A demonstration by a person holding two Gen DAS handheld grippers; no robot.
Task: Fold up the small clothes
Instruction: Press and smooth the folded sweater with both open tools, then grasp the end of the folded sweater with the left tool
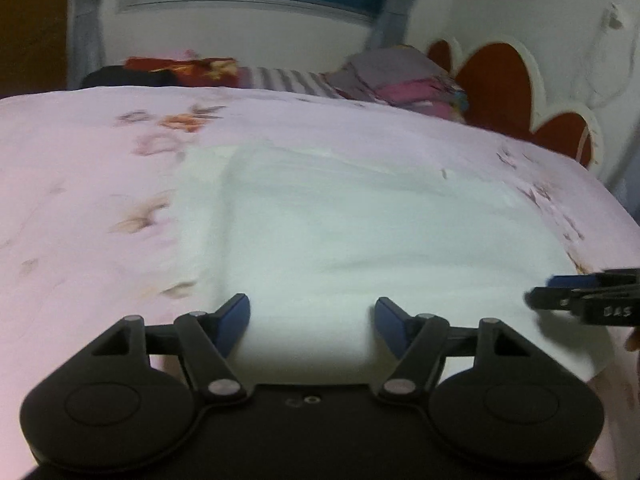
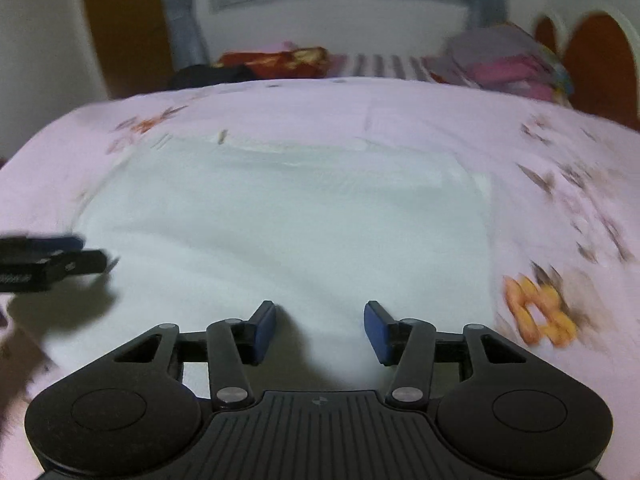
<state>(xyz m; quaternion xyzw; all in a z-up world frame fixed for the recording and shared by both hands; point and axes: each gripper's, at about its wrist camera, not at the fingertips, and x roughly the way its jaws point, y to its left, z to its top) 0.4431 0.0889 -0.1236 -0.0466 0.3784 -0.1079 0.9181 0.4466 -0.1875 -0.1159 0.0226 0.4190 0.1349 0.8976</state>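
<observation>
A bed (image 1: 80, 208) under a pink floral sheet fills both views. At its centre lies the white garment (image 1: 340, 232), spread flat, with a narrow folded strip along its 9 o'clock edge. The left gripper (image 1: 312, 320) and right gripper (image 2: 320, 328) hover at the garment's 6 o'clock hem, each with jaws apart and nothing clamped. Risk: the thin cloth lies flush on the sheet, so a closing pinch may catch the sheet too, or grip unevenly and skew the fold.

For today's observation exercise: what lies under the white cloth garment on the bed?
The white cloth garment lies flat on a pink floral bedsheet, which shows around its edges. Whatever lies beneath the garment's middle is covered and cannot be seen.
</observation>
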